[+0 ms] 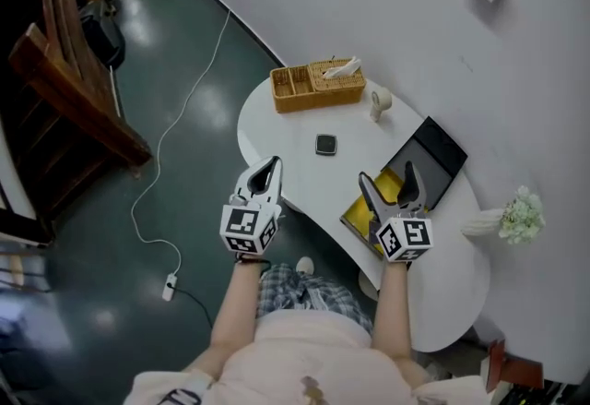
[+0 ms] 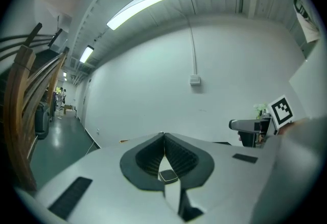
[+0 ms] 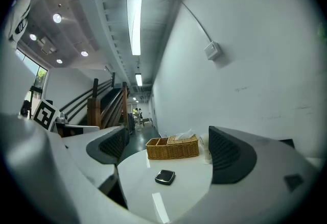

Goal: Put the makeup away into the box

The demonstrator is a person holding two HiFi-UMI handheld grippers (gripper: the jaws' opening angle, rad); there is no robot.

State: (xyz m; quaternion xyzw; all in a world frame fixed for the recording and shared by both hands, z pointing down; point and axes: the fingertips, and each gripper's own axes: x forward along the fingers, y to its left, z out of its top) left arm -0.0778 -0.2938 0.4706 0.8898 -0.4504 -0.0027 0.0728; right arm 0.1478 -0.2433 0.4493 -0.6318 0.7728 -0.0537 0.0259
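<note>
A person seated at a white, rounded table holds 2 grippers just above its near edge. The left gripper is clenched, its jaws meeting at the tips with nothing caught between them, as the left gripper view confirms. The right gripper hangs released, jaws spread wide and empty, over a black box with a yellow lining, whose lid stands open toward the wall. The makeup, a small black compact, lies flat on the bare tabletop between the grippers and a wicker basket, apart from both and outside the box. In the right gripper view the compact sits on the table between the 2 parted jaws' lines of sight, with the basket behind it. A small white bottle stands just right of the basket.
</note>
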